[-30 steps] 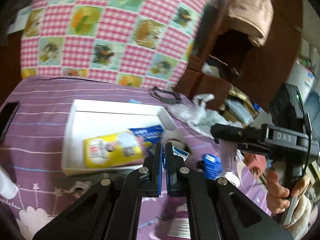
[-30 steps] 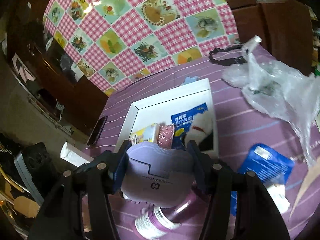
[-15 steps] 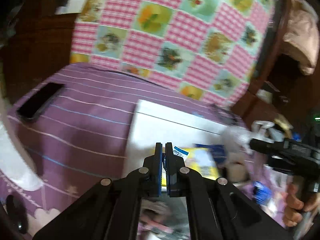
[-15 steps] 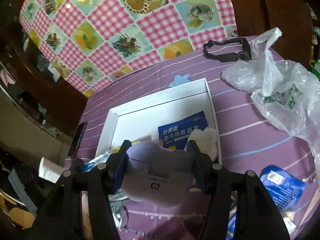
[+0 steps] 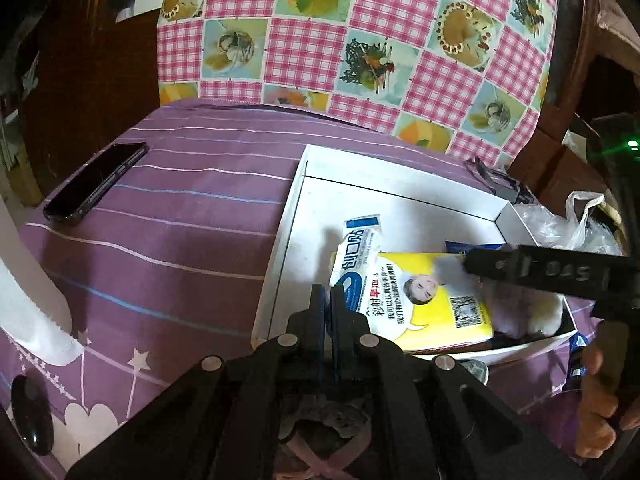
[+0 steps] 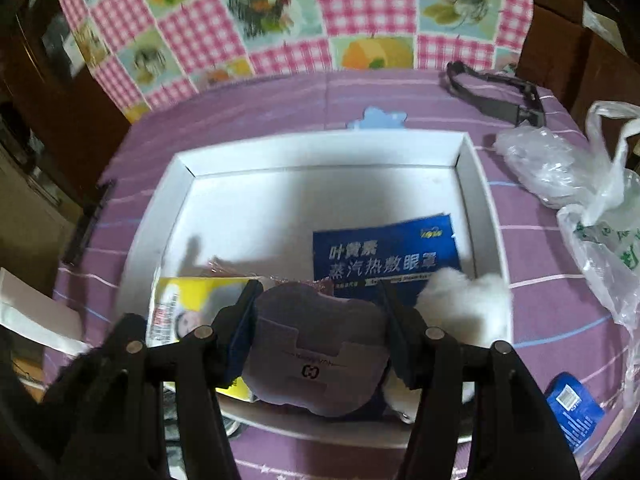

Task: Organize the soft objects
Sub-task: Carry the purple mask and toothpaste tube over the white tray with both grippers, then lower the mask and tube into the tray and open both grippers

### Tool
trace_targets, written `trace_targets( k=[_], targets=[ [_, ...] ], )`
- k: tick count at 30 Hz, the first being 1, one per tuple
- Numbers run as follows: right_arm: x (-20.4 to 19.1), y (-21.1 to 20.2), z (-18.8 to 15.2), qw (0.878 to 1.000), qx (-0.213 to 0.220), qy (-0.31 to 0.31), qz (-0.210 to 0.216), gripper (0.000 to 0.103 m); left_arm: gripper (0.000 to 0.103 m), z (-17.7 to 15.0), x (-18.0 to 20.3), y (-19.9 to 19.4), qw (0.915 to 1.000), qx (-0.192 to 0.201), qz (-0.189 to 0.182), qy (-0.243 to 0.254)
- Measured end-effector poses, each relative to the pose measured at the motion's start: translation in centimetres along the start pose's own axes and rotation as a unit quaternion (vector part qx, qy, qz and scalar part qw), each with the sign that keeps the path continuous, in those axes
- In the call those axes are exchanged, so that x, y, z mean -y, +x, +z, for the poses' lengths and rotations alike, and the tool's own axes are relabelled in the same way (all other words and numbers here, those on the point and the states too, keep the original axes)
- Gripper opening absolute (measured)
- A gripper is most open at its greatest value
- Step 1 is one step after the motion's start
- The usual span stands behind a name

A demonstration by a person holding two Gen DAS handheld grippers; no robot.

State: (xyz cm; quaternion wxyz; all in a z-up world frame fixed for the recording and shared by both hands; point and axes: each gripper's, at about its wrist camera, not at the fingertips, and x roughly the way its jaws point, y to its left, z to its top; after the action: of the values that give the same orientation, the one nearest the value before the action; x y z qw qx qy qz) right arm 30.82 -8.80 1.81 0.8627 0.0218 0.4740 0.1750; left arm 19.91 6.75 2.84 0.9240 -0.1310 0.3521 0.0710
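Right wrist view: right claw (image 6: 320, 312), jaws easing open, spans a purple padded pouch (image 6: 320, 352) between its pads over the white tray's (image 6: 320, 152) near edge; judged light, squashy, best taken across its middle; left claw (image 5: 328, 312) shut, empty.

Black phone (image 5: 94, 182), plastic bag (image 6: 592, 216) (crumpled), strap (image 6: 494, 94)
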Motion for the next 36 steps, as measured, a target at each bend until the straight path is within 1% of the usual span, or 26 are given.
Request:
trace_targets(
  k=[1,3,4,5,6,7,8,9,10,12,14,17,20,25,27,31,35,36],
  targets=[
    [0.2,0.1,0.1,1.000,0.000,0.008,0.009,0.062,0.001,-0.1,-0.1,0.0,1.0000,0.002,-0.001,0.001],
    [1.3,-0.3,0.0,0.998,0.012,0.041,0.047,0.068,0.003,-0.1,-0.1,-0.1,1.0000,0.005,-0.004,0.002],
    [2.1,-0.4,0.1,0.995,0.014,0.063,0.074,0.070,0.008,0.0,-0.1,-0.2,1.0000,0.006,-0.007,0.002],
    [2.4,-0.4,0.0,0.993,0.015,0.078,0.088,0.075,0.014,0.1,-0.1,-0.2,0.9999,0.006,-0.011,0.001],
    [2.9,-0.5,0.0,0.990,0.019,0.093,0.100,0.080,0.034,0.1,-0.1,-0.3,0.9998,0.010,-0.018,-0.002],
    [3.5,-0.8,-0.1,0.987,0.030,0.108,0.115,0.081,0.058,0.2,-0.2,-0.6,0.9994,0.017,-0.029,-0.007],
    [3.6,-1.1,-0.2,0.985,0.038,0.114,0.124,0.083,0.067,0.2,-0.3,-1.0,0.9987,0.029,-0.041,-0.013],
    [3.8,-1.5,-0.3,0.983,0.046,0.118,0.132,0.086,0.073,0.2,-0.3,-1.2,0.9980,0.037,-0.048,-0.016],
    [4.1,-1.9,-0.3,0.981,0.056,0.123,0.141,0.088,0.073,0.3,-0.3,-1.5,0.9973,0.044,-0.055,-0.020],
    [4.1,-2.6,-0.4,0.978,0.070,0.128,0.152,0.091,0.074,0.5,-0.1,-1.9,0.9968,0.052,-0.056,-0.023],
    [3.9,-3.6,-0.3,0.975,0.088,0.125,0.158,0.092,0.075,0.5,-0.1,-2.3,0.9963,0.062,-0.055,-0.023],
    [3.7,-5.6,-0.5,0.974,0.123,0.117,0.151,0.093,0.075,0.6,-0.1,-2.4,0.9963,0.066,-0.050,-0.021],
    [3.6,-7.2,-0.8,0.974,0.144,0.107,0.136,0.093,0.075,0.8,-0.2,-2.7,0.9956,0.075,-0.050,-0.026],
    [3.6,-8.5,-1.3,0.978,0.156,0.095,0.104,0.093,0.076,1.1,-0.4,-3.3,0.9946,0.079,-0.063,-0.026],
    [3.7,-8.8,-1.6,0.979,0.153,0.091,0.095,0.093,0.076,1.2,-0.6,-4.0,0.9931,0.090,-0.065,-0.035],
    [3.8,-9.2,-2.4,0.982,0.146,0.081,0.091,0.093,0.076,1.5,-0.6,-5.2,0.9902,0.102,-0.087,-0.039],
    [3.8,-10.6,-3.8,0.982,0.156,0.066,0.082,0.093,0.076,1.5,0.2,-6.2,0.9892,0.105,-0.098,-0.028],
    [3.8,-11.1,-4.3,0.982,0.160,0.062,0.077,0.093,0.074,1.5,0.6,-6.4,0.9892,0.103,-0.102,-0.021]
  ],
)
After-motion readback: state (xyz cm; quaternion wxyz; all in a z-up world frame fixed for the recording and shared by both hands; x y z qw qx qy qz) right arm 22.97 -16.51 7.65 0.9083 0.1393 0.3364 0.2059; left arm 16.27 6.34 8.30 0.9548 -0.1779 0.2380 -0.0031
